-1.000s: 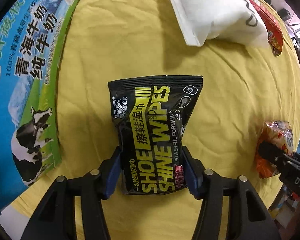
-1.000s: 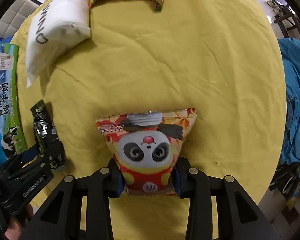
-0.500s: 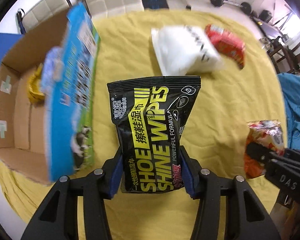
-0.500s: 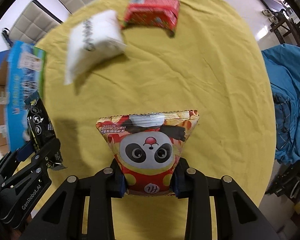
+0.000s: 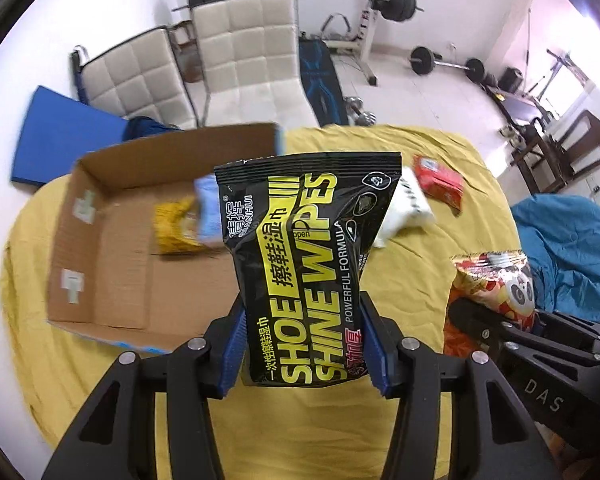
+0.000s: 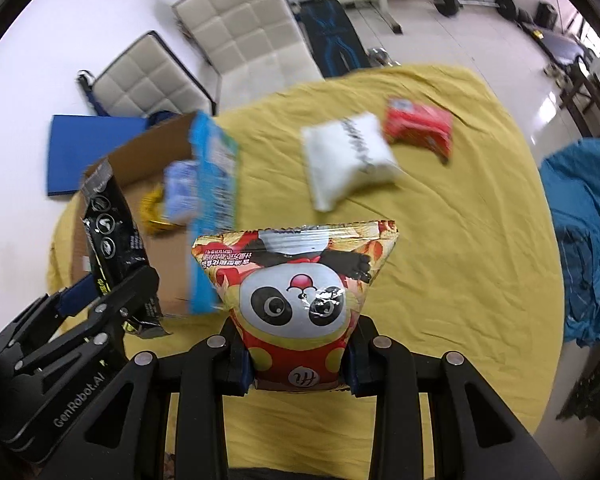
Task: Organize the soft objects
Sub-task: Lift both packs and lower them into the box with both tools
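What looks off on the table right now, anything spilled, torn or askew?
Nothing spilled or torn. The shoe wipes pack and panda snack bag sit clamped in the left gripper and right gripper. The white pouch and red packet lie loose outside the cardboard box.
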`<state>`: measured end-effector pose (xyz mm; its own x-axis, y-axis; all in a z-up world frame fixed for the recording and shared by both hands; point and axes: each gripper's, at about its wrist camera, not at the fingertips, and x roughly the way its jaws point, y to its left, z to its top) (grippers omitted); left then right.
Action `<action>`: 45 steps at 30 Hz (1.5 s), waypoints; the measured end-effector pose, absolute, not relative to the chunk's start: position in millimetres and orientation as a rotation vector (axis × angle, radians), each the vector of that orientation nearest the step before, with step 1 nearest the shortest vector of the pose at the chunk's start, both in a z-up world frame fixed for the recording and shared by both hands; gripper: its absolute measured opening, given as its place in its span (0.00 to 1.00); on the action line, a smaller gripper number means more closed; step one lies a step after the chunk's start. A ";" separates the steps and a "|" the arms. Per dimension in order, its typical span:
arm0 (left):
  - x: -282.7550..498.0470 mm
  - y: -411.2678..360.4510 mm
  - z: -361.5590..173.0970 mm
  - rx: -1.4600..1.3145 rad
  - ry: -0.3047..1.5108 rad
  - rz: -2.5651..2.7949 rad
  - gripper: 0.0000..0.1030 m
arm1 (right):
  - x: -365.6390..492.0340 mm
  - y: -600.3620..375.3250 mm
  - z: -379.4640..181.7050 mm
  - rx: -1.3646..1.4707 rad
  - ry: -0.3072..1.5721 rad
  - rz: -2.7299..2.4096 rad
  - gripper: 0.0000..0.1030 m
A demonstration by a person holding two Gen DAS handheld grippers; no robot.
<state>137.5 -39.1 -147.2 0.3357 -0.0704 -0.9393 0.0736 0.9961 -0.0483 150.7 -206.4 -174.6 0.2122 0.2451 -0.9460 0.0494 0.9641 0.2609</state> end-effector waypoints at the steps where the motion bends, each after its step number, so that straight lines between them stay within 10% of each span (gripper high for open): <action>1: 137.9 -28.4 -145.3 0.004 1.220 -0.084 0.46 | 151.4 -196.8 -169.6 0.251 1.346 0.143 0.34; 15: 139.9 100.4 -154.4 -0.058 1.198 0.040 0.47 | 155.4 -57.7 -153.9 0.160 1.332 0.243 0.34; 45: 301.1 200.8 -357.1 -0.065 1.601 -0.004 0.47 | 275.6 30.1 -365.3 0.043 1.579 -0.007 0.34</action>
<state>301.1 200.8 -357.1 -0.0295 -0.0444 -0.9986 -0.0392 0.9983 -0.0432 275.6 30.1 -365.3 -0.0084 0.0228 -0.9997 0.0322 0.9992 0.0225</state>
